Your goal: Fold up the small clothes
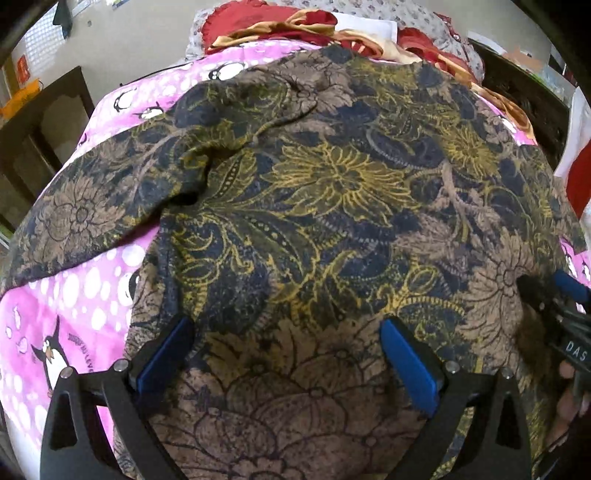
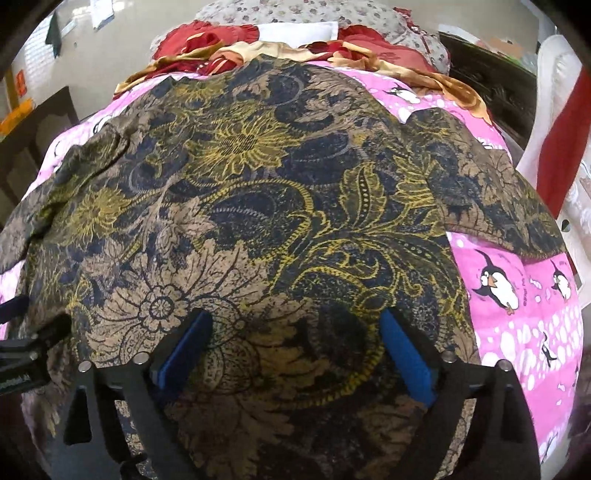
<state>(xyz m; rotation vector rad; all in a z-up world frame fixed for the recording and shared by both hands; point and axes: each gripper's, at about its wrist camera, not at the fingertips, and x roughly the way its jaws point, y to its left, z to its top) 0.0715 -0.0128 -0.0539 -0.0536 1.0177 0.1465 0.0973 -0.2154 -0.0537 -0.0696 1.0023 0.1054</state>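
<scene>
A brown, navy and yellow floral batik shirt (image 1: 325, 192) lies spread on a pink penguin-print bedsheet (image 1: 74, 295). It also fills the right wrist view (image 2: 266, 199), with one sleeve (image 2: 495, 199) lying out to the right. My left gripper (image 1: 288, 332) is open just above the shirt's near hem. My right gripper (image 2: 295, 325) is open over the hem further right. The right gripper shows at the edge of the left wrist view (image 1: 565, 306). Part of the left gripper shows at the left edge of the right wrist view (image 2: 22, 339).
A heap of red and gold cloth (image 1: 295, 26) and a floral pillow (image 2: 295, 11) lie at the far end of the bed. Dark wooden furniture (image 1: 40, 122) stands left. A white chair with red cloth (image 2: 561, 122) stands right.
</scene>
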